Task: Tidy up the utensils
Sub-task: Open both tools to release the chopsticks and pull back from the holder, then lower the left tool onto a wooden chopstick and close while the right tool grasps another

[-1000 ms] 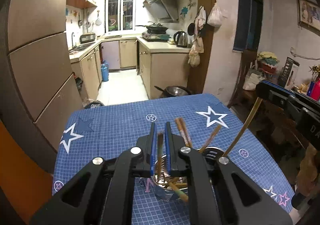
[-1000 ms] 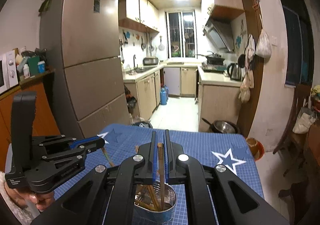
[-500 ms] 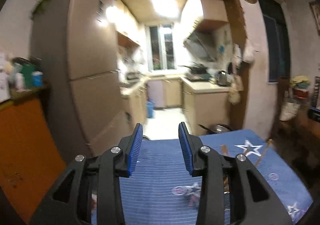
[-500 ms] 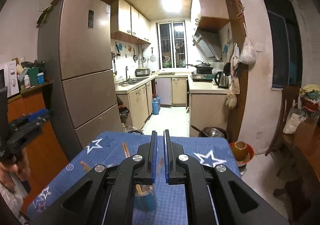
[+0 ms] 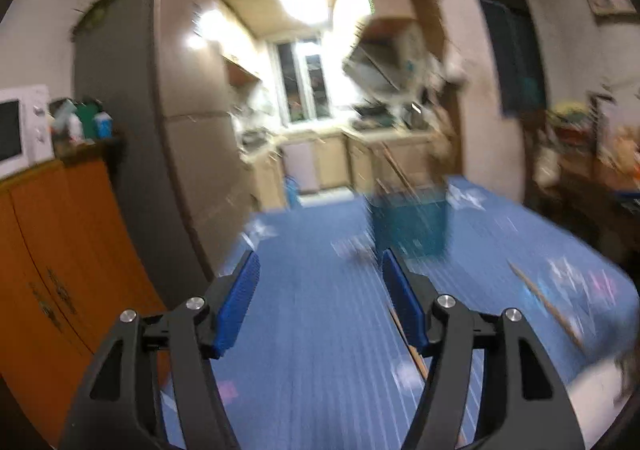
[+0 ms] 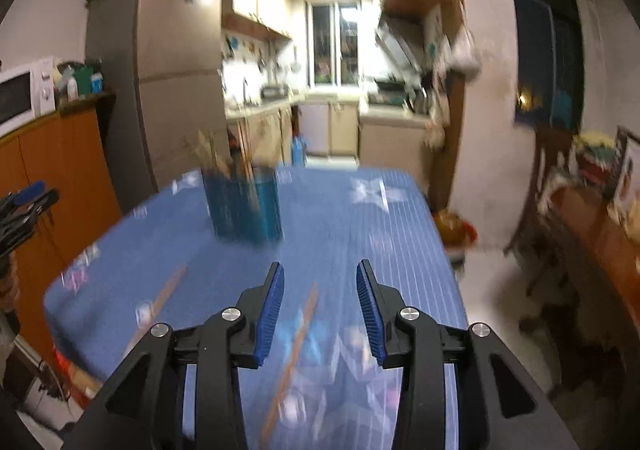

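Both black two-finger grippers with blue pads are seen empty above the blue star-printed tablecloth (image 6: 360, 218), the chopsticks pinched 1 second ago now left in the shiny metal holder cup (image 6: 244, 206) standing on the cloth. The left gripper (image 5: 318, 302) is caught with its jaws spreading wide, nothing between them; the right gripper (image 6: 319, 302) is likewise opening. 2 loose wooden chopsticks (image 6: 294, 354) are shown lying flat on the cloth near the right gripper, blurred by motion. Another pickup is judged likely, with more utensils left to collect.
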`<state>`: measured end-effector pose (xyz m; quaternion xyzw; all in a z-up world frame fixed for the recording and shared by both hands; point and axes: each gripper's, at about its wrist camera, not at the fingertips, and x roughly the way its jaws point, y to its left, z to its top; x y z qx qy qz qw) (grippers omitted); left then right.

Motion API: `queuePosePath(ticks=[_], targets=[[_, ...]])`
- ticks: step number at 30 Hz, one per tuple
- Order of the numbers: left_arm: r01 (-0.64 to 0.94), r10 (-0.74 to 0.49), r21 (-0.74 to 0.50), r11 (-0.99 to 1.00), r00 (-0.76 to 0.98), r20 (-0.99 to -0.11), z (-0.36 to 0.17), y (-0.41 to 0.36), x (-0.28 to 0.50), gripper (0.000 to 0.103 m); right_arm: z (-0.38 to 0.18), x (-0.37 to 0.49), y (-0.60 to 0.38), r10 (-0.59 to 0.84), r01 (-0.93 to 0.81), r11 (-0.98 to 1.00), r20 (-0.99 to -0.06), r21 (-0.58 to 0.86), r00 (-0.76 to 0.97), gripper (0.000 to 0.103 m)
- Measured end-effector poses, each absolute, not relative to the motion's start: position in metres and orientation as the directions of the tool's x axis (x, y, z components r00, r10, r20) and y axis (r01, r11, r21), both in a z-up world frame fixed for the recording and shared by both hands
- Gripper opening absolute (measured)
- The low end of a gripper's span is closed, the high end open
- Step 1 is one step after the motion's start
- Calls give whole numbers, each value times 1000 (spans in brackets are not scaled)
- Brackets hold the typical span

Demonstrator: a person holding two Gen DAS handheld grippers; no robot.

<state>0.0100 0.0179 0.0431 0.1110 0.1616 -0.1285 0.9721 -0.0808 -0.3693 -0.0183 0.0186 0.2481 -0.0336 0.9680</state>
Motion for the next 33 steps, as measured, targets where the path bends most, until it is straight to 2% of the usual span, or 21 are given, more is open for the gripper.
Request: queuePosePath(ticks=[3,4,7,13,15,19,24,33], targets=[[360,-264,152,920,860,-438,-1,10,-20,61,-57,-113,-369,-112,129,992,-512,-2,852,39],[370,-262,155,916,845,-467,-17,6,-31,57,-74,-125,-365,-127,141,990,-520,-12,844,39],[392,-273,134,910,812,-516,-52,-3,-51,51,-104,-147,-350,-133,145,989,-523,-19,842,29],[382,-284,152,911,853,-438,-81,-21,-60,47,-137,-167,-305,-171,131,984,-407,-125,897,26],[384,-284,149,911,847,-449,-94,-28,-59,47,-148,-169,-298,-203,161,976,-363,-143,910,26],[387,-279,160,908,844,-458,-114,-37,-63,47,-162,-162,-300,-229,192,972,-364,-136,903,26],[339,-253,144,930,872,-419,-118,-37,-60,47,-174,-152,-308,-243,208,969,-381,-131,892,26],[308,-228,140,941,882,-412,-121,-36,-58,47,-171,-142,-294,-152,128,988,-396,-86,906,26]])
